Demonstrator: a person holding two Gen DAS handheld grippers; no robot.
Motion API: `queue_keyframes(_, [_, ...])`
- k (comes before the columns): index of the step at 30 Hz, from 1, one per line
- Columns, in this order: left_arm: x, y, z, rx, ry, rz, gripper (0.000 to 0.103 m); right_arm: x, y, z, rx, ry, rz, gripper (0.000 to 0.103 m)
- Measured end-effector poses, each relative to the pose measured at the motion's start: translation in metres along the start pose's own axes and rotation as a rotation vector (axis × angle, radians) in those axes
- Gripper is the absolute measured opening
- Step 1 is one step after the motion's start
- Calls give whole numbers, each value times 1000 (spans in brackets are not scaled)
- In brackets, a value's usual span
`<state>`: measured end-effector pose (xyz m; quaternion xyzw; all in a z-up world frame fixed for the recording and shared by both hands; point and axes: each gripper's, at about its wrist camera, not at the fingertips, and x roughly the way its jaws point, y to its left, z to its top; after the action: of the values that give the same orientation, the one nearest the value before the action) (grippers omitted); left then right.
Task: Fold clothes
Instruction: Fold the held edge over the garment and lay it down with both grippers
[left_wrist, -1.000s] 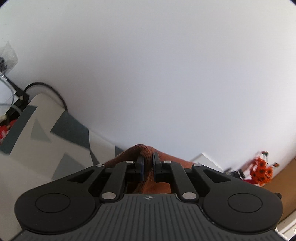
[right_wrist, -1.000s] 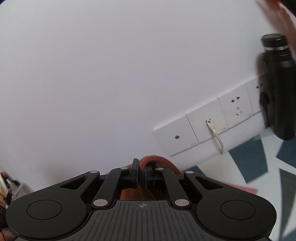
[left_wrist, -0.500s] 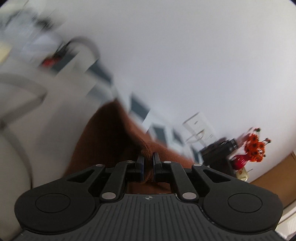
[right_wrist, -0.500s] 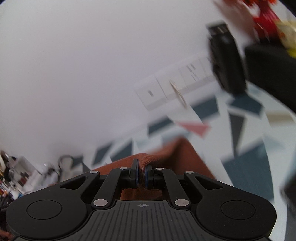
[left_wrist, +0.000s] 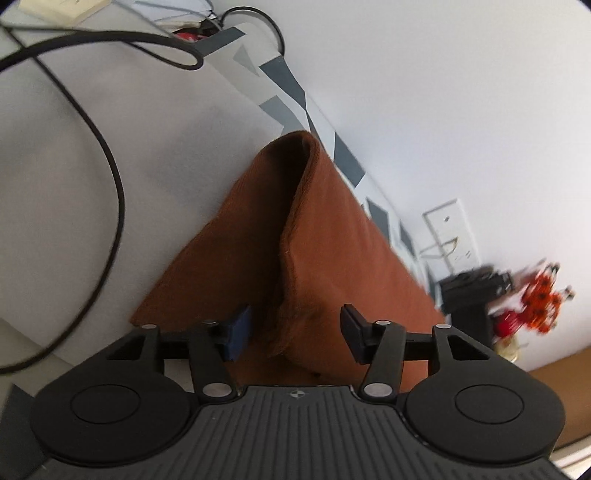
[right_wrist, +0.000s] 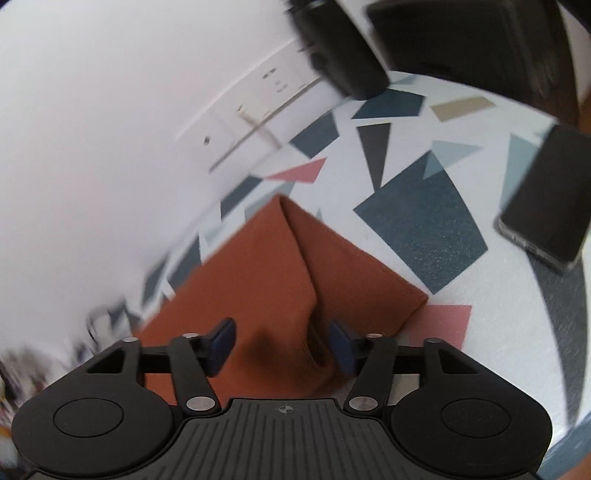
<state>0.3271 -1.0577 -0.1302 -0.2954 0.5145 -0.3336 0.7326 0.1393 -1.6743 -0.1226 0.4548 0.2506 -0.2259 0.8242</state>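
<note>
Both claws opening; rust cloth (left_wrist: 332, 251) ridge between L (left_wrist: 295, 334) & R (right_wrist: 282, 345) claw, prob. unclamped.

The folded cloth (left_wrist: 332, 236) lies on the table (left_wrist: 166, 155), close to the wall (left_wrist: 461, 92) that runs along the table's far edge. In the left wrist view a cable (left_wrist: 110, 177) loops over the table to the left of the cloth, well apart from it. A wall socket plate (left_wrist: 447, 229) sits on the wall beyond the cloth, and further right stand a dark object (left_wrist: 476, 284) and flowers (left_wrist: 535, 299).

In the right wrist view the cloth (right_wrist: 258, 266) lies between the wall on the left and a phone (right_wrist: 546, 206) on the table (right_wrist: 498, 288) to the right, apart from it. The socket plate (right_wrist: 251, 114) is behind the cloth, with a dark bottle (right_wrist: 336, 55) beside it and a dark block (right_wrist: 472, 48) further right.
</note>
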Motion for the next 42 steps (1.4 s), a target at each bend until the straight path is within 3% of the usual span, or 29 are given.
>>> queue_keyframes(3, [9, 1, 0, -15, 20, -6, 56, 18, -6, 0, 49, 70, -33, 57])
queue_keyframes(5, [14, -3, -3, 9, 22, 4, 34, 32, -10, -5, 85, 133, -76, 55])
queue_keyframes(6, [15, -6, -4, 33, 19, 16, 17, 37, -11, -7, 101, 149, -86, 41])
queue_keyframes(7, [14, -8, -4, 43, 13, 17, 16, 39, -10, -9, 108, 146, -89, 33])
queue_keyframes(8, [13, -10, -4, 50, 6, 16, 15, 38, -7, -9, 98, 124, -87, 18])
queue_keyframes(9, [10, -13, -3, 56, -5, 9, 14, 36, -2, -7, 77, 106, -69, 13])
queue_keyframes(17, [-21, -49, -5, 106, -21, -53, 12, -6, 50, 22, -127, -115, 45, 10])
queue_keyframes(21, [-13, -32, -19, 104, 31, 17, 12, -8, 35, 18, -137, -58, -1, 10])
queue_keyframes(26, [10, -12, -35, 150, 73, 120, 12, 19, -3, -18, -141, 76, -162, 11])
queue_keyframes(29, [11, -19, -32, 179, 65, 153, 13, 21, -13, -28, -97, 99, -194, 23])
queue_keyframes(30, [9, -23, -29, 192, 59, 175, 16, 19, -11, -29, -102, 95, -201, 28])
queue_keyframes(32, [6, -32, -25, 217, 46, 219, 35, 15, -3, -27, -132, 83, -216, 44])
queue_keyframes(34, [3, -40, -20, 243, 33, 264, 59, 9, 9, -24, -180, 45, -212, 47])
queue_keyframes(37, [-3, -56, -12, 328, -12, 287, 73, 6, 30, -21, -287, -1, -197, 62])
queue_keyframes(39, [2, -66, -11, 400, -16, 320, 78, 12, 45, -20, -376, -15, -179, 72])
queue_keyframes(42, [24, -81, -12, 486, -6, 369, 79, 38, 65, -22, -501, 24, -189, 77])
